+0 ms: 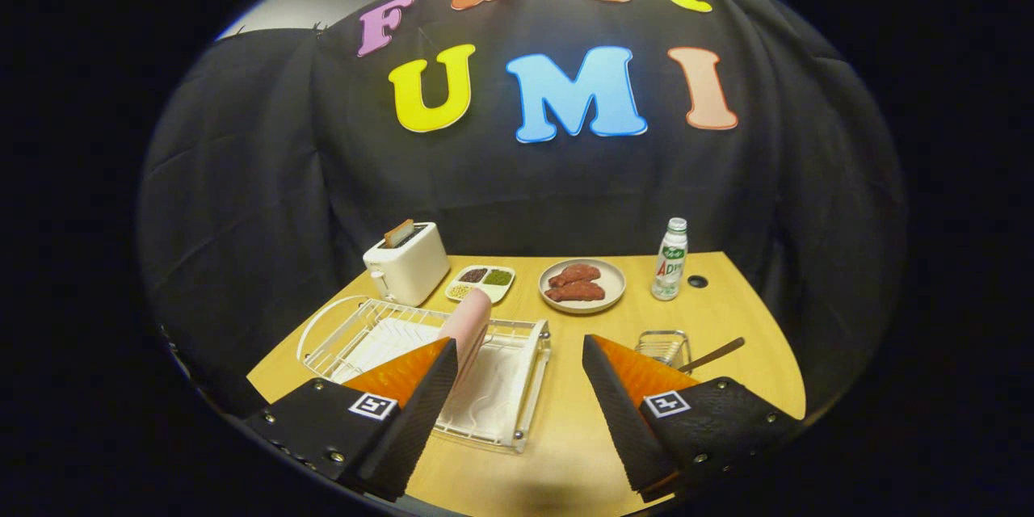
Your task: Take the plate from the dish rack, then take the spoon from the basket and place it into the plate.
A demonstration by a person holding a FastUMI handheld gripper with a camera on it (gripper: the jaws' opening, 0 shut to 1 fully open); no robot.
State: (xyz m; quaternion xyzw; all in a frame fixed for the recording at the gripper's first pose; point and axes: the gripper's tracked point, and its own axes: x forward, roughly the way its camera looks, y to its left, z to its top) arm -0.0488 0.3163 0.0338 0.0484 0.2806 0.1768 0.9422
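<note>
Claw [517,363] agape above dish rack [517,388]

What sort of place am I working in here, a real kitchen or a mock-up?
Most likely a staged kitchen set in a recording booth, not a real kitchen: a wooden table against a black cloth wall, set with a toaster, a white dish rack and a plate of meat. The open gripper holds nothing.

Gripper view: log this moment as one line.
gripper: open, holding nothing | pink plate: upright in dish rack | spoon: in basket
</note>
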